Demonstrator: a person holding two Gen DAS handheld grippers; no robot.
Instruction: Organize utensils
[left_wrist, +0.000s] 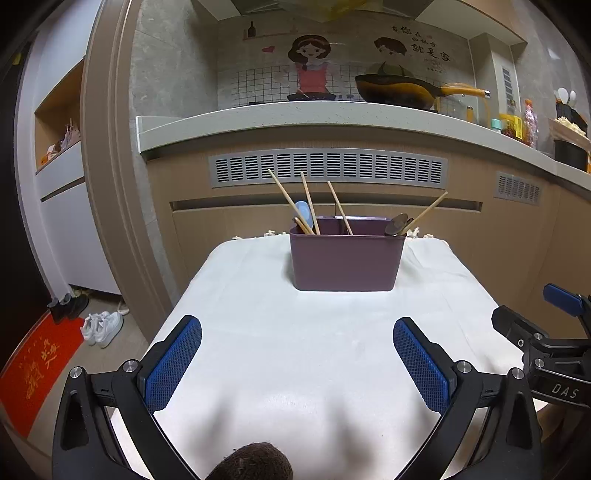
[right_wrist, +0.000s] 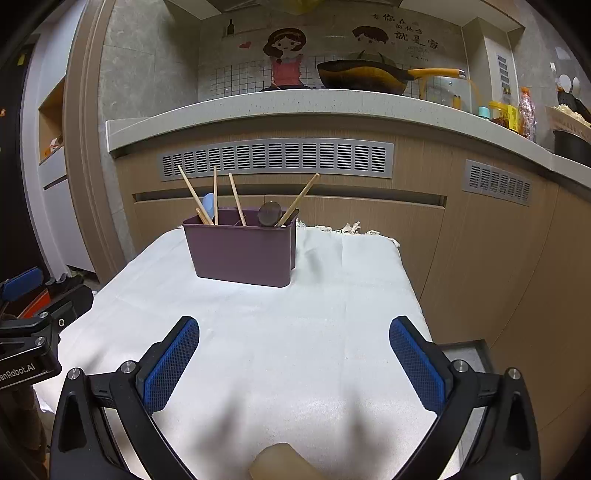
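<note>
Kitchen counter (left_wrist: 295, 114) behind, wok (left_wrist: 395, 90) on top, vent (left_wrist: 328, 168) below. White cloth (left_wrist: 295, 332) over table. Purple caddy (left_wrist: 345, 258) upright at far end of cloth, holding chopsticks (left_wrist: 308, 201), blue spoon (left_wrist: 304, 213), dark spoon (left_wrist: 397, 224); handles leaning out past rim.

Left gripper (left_wrist: 297, 363) low over near edge of cloth, level, aimed at caddy; fingers (left_wrist: 173, 363) spread wide, gripping nothing, well apart from caddy. Right gripper (right_wrist: 293, 363) alongside, same pose, caddy ahead and left; pads (right_wrist: 417, 363) wide apart, nothing between, not touching cloth. Shoes (left_wrist: 101, 326) and red mat (left_wrist: 37, 369) on floor at left.
</note>
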